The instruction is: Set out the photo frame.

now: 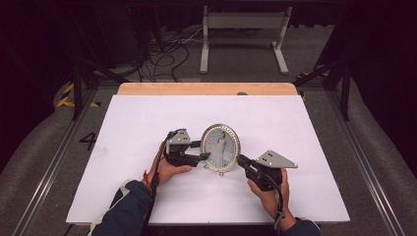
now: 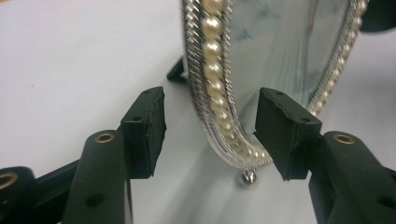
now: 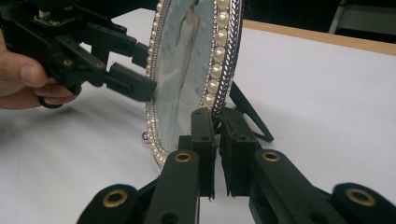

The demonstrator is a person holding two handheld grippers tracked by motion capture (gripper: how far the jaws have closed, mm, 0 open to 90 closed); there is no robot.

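The oval picture frame (image 1: 221,147) stands upright on the white worktop (image 1: 147,118), just past centre toward six o'clock. Right tool (image 3: 216,116) is clamped on its pearl rim at four o'clock — left tool (image 2: 210,126) straddles the nine o'clock edge, jaws apart, pads not pressing.

A lab-like recording room is suggested: dark curtained walls, loose cables (image 1: 164,56) on the grey floor, hazard tape (image 1: 66,96), and a white-covered surface (image 1: 147,113) framed by rails.
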